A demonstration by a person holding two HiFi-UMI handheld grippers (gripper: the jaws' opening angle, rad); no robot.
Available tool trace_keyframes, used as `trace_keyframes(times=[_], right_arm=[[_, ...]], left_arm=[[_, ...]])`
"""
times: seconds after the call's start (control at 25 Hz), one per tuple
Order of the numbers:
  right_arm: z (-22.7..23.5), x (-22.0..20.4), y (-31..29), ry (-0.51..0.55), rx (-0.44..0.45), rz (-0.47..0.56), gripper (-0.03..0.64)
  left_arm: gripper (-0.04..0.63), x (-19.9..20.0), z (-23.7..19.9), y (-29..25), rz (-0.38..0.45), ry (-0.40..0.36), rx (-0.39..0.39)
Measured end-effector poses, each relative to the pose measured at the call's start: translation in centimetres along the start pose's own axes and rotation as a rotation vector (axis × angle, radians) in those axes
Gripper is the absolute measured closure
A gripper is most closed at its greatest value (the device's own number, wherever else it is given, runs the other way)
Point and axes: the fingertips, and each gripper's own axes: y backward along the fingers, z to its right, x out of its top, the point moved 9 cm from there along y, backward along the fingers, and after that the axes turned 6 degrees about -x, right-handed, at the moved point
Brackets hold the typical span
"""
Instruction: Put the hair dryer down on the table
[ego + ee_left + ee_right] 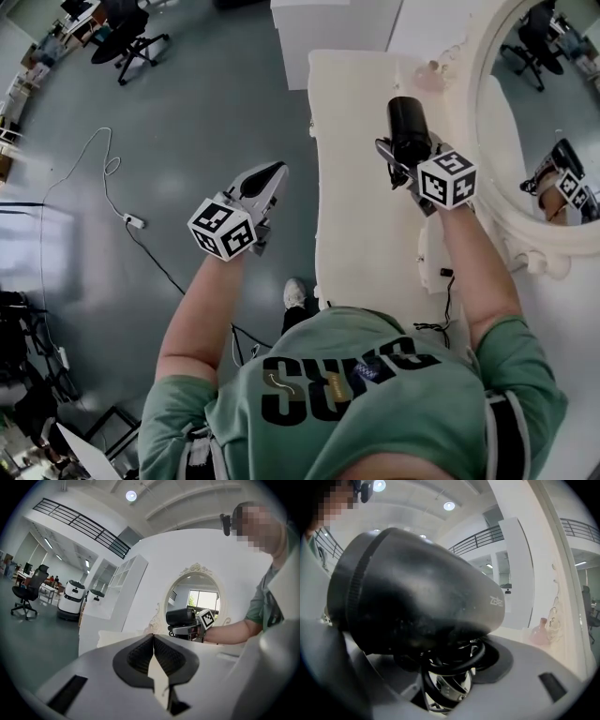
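The hair dryer (409, 131) is clamped at its handle between the jaws of the right gripper (401, 167) and appears raised above the white table (356, 225), so lowering and release are not yet done, while the left gripper (272, 176), jaws pressed together and empty, hangs beside the table.

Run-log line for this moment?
right gripper: shut on hair dryer | hair dryer: held over table | left gripper: shut, empty

Table (356, 234) mostly bare — mirror frame (480, 84) hems the right, perhaps a vase (540, 632) behind.
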Motion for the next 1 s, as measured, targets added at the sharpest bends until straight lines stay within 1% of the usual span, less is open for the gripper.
trace_keyframes(times=[0.2,0.48,0.72,1.0], right_arm=[[1.5,-2.2,-4.2,0.067,-0.026,-0.099,0.374],[3.1,-6.0,-9.3,0.2,-0.041,-0.239,0.377],[3.7,-8.8,-12.8,0.355,-0.038,-0.388,0.379],[3.0,-10.9,-15.8,0.563,0.018,-0.536,0.379]], left_arm=[[0.583,-2.5,-2.7,-1.0,-0.021,0.037,0.001],[0.583,-6.3,-5.2,-2.5,-0.064,0.055,-0.011],[0.583,-8.9,-6.4,-3.4,-0.085,0.075,-0.022],[0.583,-10.6,-7.8,-3.9,-0.096,0.09,-0.027]])
